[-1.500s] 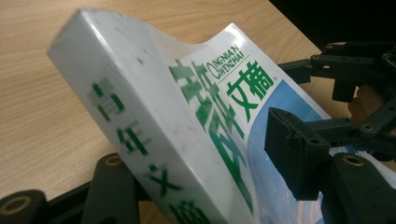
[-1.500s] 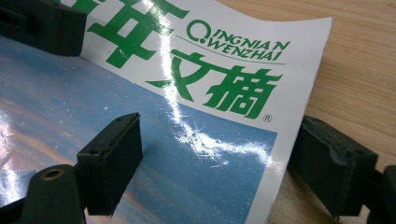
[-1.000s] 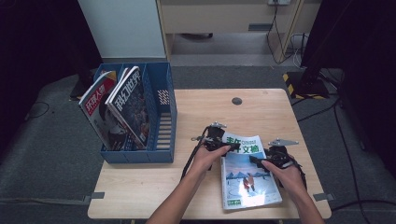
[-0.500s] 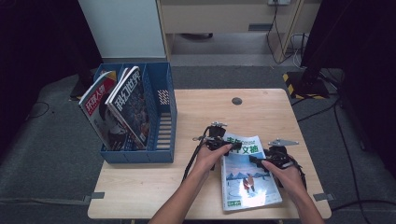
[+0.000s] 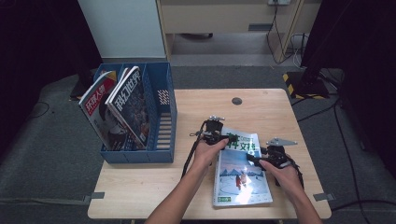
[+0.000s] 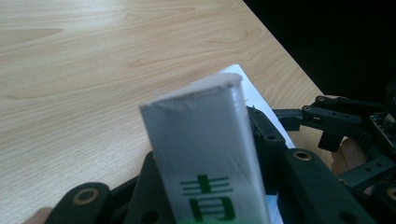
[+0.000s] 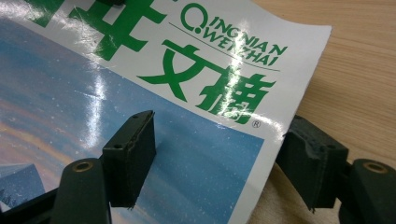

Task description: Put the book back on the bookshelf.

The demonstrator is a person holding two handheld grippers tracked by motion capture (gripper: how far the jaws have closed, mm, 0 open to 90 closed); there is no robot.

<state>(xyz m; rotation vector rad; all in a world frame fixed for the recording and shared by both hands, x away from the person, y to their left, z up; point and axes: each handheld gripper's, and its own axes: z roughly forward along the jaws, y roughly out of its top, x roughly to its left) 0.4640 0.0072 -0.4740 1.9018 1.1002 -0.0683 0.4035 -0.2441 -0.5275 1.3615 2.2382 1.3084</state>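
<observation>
A glossy magazine with a blue cover and green lettering lies on the wooden table, in front of the person. My left gripper is at its top left corner. In the left gripper view that corner and the spine stand up between the jaws, which have just been closing and grip it. My right gripper is at the magazine's right edge. One pad rests on the cover, the other sits outside the curled edge. These jaws have been closing slightly and still stand apart.
A blue file rack with upright magazines stands at the table's left. A small dark disc sits near the far edge. The right gripper appears off to the right in the left gripper view.
The left gripper's jaws have closed on the magazine's top left corner, which has lifted a little. Both hands stay about where they were.
</observation>
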